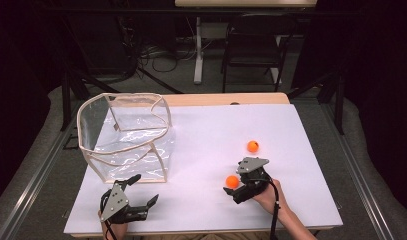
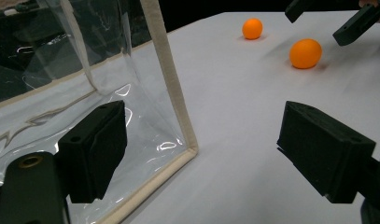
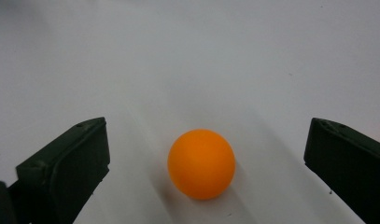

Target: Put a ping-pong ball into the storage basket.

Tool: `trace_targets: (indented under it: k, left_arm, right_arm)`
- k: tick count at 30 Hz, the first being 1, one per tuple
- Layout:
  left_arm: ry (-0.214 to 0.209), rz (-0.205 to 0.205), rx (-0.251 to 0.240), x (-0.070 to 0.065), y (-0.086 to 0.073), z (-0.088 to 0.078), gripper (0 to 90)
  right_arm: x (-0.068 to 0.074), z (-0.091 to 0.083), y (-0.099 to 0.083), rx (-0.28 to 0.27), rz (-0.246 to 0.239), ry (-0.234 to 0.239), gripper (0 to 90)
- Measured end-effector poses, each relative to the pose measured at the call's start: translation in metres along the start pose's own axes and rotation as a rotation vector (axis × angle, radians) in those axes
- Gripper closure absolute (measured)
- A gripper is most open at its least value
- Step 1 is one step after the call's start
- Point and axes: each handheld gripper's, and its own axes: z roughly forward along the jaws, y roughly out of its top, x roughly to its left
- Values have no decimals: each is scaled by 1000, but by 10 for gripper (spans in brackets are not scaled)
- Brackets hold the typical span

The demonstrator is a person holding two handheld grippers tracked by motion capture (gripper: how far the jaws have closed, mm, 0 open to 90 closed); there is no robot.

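Two orange balls lie on the white tabletop [image 1: 211, 125]. The near ball [image 1: 232, 181] [image 3: 201, 163] rests between the wide-apart jaws of my right gripper [image 1: 233, 177] [image 3: 208, 142], and neither jaw touches it. The far ball [image 1: 253, 146] [image 2: 252, 28] lies free behind it. A clear plastic bag with beige trim [image 1: 126, 135] [image 2: 171, 88] stands open at the left. My left gripper [image 1: 146, 189] [image 2: 204, 154] is open and holds nothing, just in front of the bag's near corner. In the left gripper view the near ball [image 2: 305, 53] lies below the right gripper's jaws.
The table's front edge [image 1: 201, 232] runs close behind both hands. A black chair [image 1: 253, 47] and a white table leg [image 1: 198, 50] stand on the floor beyond the far edge. Metal rails [image 1: 36, 175] flank the table.
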Motion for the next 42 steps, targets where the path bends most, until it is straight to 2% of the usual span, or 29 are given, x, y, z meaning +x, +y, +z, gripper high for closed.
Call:
trace_targets:
  k: [5,8,15,16,21,29,37,42]
  left_arm:
    - [-4,2,3,0,0,1,157]
    - [-8,-2,2,0,-1,-1,157]
    - [-2,-2,-1,0,0,0,157]
    - [-5,-1,2,0,-1,0,156]
    - [-11,-3,4,0,-1,0,157]
    - [-14,1,9,0,-1,2,157]
    - [-16,6,10,0,-1,2,157]
    - [-24,2,15,-1,-2,3,156]
  right_arm:
    - [0,5,-3,25,1,5,14]
    - [-1,9,-6,32,13,10,79]
    - [2,12,-9,57,6,6,173]
    - [4,12,-9,69,2,6,228]
    - [4,15,-10,90,-3,-2,314]
    - [2,17,-12,129,3,-3,409]
    - [1,16,-13,131,-6,-3,499]
    - [0,14,-13,126,-4,-8,503]
